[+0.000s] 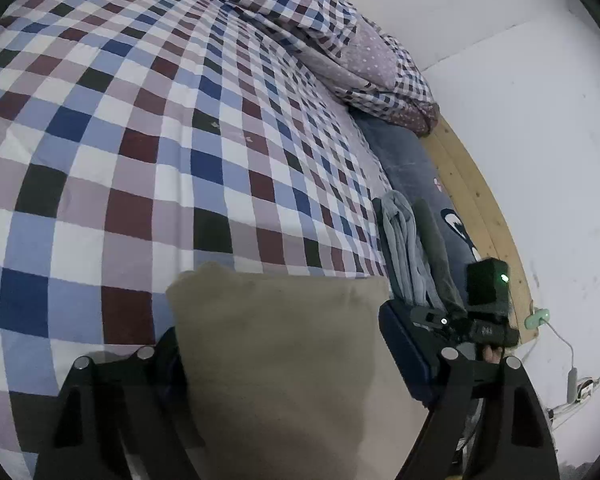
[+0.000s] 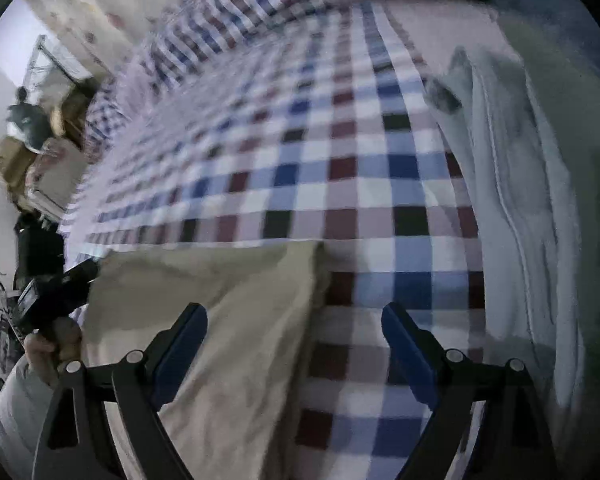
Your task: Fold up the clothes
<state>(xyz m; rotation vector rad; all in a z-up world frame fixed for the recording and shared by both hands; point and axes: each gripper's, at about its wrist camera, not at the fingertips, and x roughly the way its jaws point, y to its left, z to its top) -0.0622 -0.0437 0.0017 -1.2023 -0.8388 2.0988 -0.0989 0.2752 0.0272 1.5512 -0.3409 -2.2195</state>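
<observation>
Bed: we are looking across a checked sheet point(image 1: 148, 152) in blue, maroon, white and dark squares, which is covering nearly all of both views.
Wall: a white wall point(image 1: 520, 120) is running along the far side, with a wooden bed rail point(image 1: 480, 200) below it.
Bedding pile: checked and dotted bedding point(image 1: 380, 64) is lying heaped at the head end against the wall.
Beige garment: we are seeing the beige garment point(image 1: 284, 352) lying flat on the sheet at the near edge, its corner reaching in between our left fingers.
Grey clothes: a pale grey bundle point(image 2: 512, 200) is lying along the wall side of the bed, near the beige garment but apart from it.
Left gripper: our left gripper point(image 1: 284, 360) is standing wide, the beige cloth filling the gap; we cannot tell whether the pads are pressing it.
Right gripper: our right gripper point(image 2: 296, 344) is standing wide over the beige garment's edge and bare sheet, holding nothing.
Hand: a hand point(image 2: 48, 348) is gripping the left tool's handle.
</observation>
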